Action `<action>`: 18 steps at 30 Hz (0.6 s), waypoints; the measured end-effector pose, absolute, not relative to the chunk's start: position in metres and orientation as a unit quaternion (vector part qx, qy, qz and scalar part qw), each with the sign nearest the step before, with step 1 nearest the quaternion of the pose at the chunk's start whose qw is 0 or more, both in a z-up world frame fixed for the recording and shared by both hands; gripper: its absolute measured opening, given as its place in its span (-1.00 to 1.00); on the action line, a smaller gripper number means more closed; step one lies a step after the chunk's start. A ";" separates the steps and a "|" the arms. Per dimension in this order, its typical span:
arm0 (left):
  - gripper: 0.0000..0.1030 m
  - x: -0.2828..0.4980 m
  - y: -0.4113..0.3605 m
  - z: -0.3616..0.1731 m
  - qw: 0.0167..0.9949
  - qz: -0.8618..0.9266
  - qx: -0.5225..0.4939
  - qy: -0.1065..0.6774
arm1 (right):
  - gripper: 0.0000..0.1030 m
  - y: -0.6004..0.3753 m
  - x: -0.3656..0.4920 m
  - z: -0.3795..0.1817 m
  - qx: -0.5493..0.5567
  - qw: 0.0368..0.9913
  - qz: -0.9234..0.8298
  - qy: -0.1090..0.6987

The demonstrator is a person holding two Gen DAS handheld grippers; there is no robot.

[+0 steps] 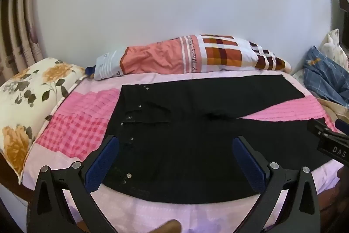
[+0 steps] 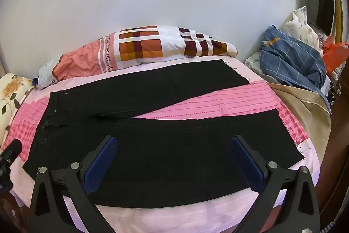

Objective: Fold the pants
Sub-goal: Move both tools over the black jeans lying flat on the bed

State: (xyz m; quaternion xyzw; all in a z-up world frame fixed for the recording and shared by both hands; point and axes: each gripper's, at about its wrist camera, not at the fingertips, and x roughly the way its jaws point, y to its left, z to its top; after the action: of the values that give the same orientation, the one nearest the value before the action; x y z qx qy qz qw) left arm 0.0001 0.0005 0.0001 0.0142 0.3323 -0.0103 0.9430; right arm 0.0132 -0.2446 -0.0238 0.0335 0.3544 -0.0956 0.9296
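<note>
Peering past our left gripper, we lost the black pants' near waistband behind its blue pads, and the cloth's folds were hard to read. Both our grippers hovered with jaws spread wide, grasping nothing; the right gripper hung above the near leg. The pants lay flat, legs splayed, on the pink checked bedsheet.

Black pants lie flat, unfolded, on pink bedspread. Waistband with small metal rivets at left end, legs run rightward and splay apart in V. Far leg angles toward wall; near leg lies along front edge. Hems frayed.
</note>
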 end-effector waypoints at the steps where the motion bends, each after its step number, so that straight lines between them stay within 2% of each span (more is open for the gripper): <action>1: 1.00 0.000 0.002 0.000 0.943 -0.013 0.011 0.333 | 1.00 -0.245 0.013 -0.024 0.034 0.929 -0.096 0.355; 12: 1.00 0.005 0.011 -0.007 0.937 0.001 0.002 0.349 | 1.00 -0.230 0.016 -0.022 0.021 0.930 -0.090 0.355; 18: 1.00 0.001 0.021 -0.026 0.923 -0.009 -0.036 0.382 | 1.00 -0.223 0.022 -0.022 0.013 0.928 -0.076 0.364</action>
State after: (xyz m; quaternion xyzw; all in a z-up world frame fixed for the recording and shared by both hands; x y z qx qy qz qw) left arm 0.0011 0.0208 -0.0260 -0.0360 0.3821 -0.0094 0.9234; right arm 0.0220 -0.2233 -0.0219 0.0135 0.3638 -0.0760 0.9283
